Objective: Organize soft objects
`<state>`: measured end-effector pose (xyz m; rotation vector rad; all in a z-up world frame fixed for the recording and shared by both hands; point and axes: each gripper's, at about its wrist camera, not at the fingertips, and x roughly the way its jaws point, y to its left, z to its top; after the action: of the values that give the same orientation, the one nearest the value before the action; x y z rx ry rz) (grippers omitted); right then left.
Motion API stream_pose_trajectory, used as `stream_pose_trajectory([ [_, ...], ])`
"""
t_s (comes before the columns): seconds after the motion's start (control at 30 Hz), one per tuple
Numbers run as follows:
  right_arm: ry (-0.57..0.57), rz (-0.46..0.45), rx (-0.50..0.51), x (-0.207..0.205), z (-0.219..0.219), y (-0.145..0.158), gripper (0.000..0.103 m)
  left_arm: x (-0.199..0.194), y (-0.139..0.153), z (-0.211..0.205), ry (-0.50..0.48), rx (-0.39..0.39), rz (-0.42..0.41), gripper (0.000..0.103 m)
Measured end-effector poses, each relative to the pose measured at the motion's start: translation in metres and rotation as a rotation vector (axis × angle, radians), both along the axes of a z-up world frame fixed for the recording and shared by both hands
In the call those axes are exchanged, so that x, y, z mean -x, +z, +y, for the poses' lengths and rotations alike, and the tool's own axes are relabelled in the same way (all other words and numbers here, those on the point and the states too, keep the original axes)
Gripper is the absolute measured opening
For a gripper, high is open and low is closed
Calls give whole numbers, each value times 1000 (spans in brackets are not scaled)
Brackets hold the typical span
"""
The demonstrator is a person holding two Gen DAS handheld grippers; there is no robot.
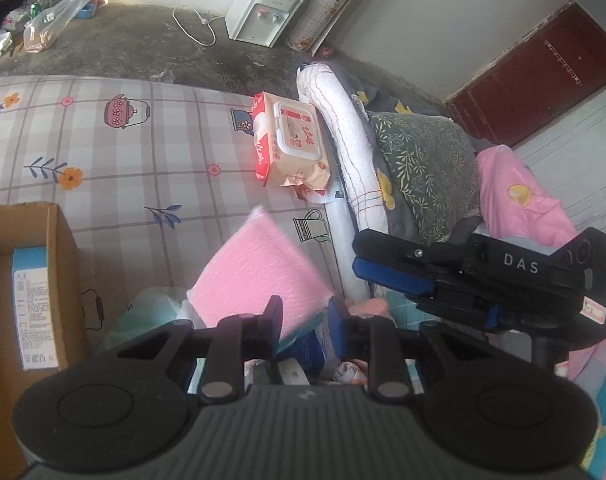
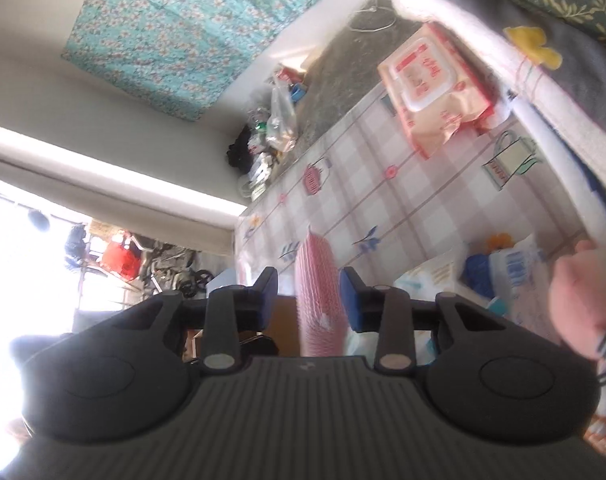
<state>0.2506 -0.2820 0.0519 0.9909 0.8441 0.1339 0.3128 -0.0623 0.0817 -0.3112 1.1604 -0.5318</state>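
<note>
A pink ribbed soft pack [image 1: 259, 276] is held above the checked floor mat [image 1: 143, 160]. My left gripper [image 1: 305, 316] has it between its fingers and looks shut on its lower edge. In the right wrist view the same pink pack [image 2: 319, 292] stands edge-on between the fingers of my right gripper [image 2: 309, 292], which are apart with gaps on both sides. The right gripper body [image 1: 483, 276] shows at the right in the left wrist view. A red and white wet-wipe pack [image 1: 289, 140] lies on the mat; it also shows in the right wrist view [image 2: 435, 84].
A cardboard box [image 1: 23, 280] with a blue-labelled carton stands at the left. Several tissue packs and bags [image 2: 483, 268] lie under the grippers. A bed with a rolled white quilt [image 1: 343, 136], green pillow [image 1: 423, 168] and pink blanket [image 1: 519, 196] is at the right. A water dispenser [image 1: 263, 12] stands far back.
</note>
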Motion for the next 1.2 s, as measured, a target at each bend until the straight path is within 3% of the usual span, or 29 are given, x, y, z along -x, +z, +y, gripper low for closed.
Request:
stream_pose_trajectory([
  [0.07,50,-16,37,-1,28,12,33,16,9,19,23,-1,-45,24],
  [0.17,126,-38,42,-6,71,25,33,32,13,52,68,16,-43,24],
  [0.27,154,-58,45,-9,93,33,33,46,16,82,108,-42,-81,27],
  [0.5,77,-12,64,-2,74,21,34,44,4,103,90,-119,-125,36],
  [0.63,-20,28,92,6,32,2,34,24,-10,86,50,-131,-110,40],
  [0.73,-82,69,61,10,1,-17,35,6,-23,59,-8,-175,-129,45],
  [1.0,-116,189,-40,-21,-42,-85,40,-60,-68,-22,-159,-355,-135,65],
  [1.03,-114,214,-54,-32,-45,-96,41,-67,-73,-31,-177,-383,-147,67],
  [1.1,-107,239,-73,-46,-48,-110,42,-81,-83,-53,-258,-444,-193,80],
  [1.2,-98,258,-102,-65,-53,-129,42,-93,-98,-87,-434,-561,-323,93],
])
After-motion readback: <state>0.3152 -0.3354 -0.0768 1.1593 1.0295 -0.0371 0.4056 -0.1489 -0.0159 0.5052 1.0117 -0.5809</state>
